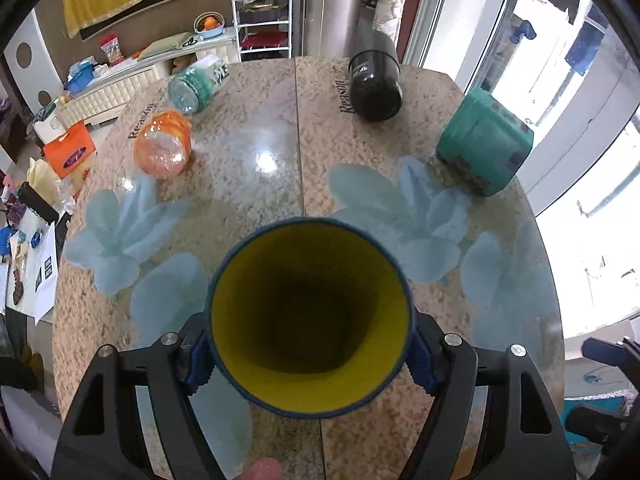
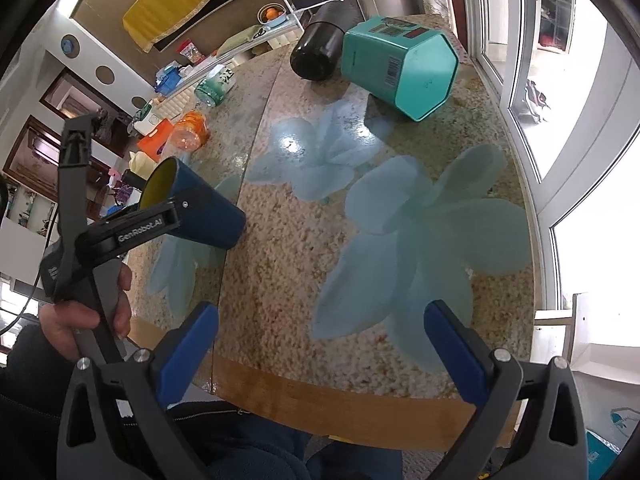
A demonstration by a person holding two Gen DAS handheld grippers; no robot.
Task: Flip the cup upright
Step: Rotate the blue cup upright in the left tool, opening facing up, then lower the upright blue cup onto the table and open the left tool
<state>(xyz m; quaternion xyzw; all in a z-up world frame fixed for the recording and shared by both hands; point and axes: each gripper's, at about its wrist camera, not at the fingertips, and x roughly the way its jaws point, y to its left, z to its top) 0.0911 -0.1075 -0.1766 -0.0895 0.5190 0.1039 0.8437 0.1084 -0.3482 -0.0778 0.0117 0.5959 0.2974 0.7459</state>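
Note:
A dark blue cup with a yellow inside [image 1: 310, 320] is clamped between the blue pads of my left gripper [image 1: 308, 354], its mouth facing the camera. In the right wrist view the same cup [image 2: 208, 208] is tilted, mouth up and to the left, its base close to the table [image 2: 280, 240]; I cannot tell if it touches. My left gripper [image 2: 176, 208] is shut on it there. My right gripper [image 2: 320, 344] is open and empty above the table's near edge.
A teal hexagonal tin [image 2: 400, 68], a black cylinder [image 2: 320, 52], an orange plastic jar [image 2: 188, 134] and a green bottle [image 2: 214, 86] lie on their sides toward the table's far side. A window is to the right. Cluttered room to the left.

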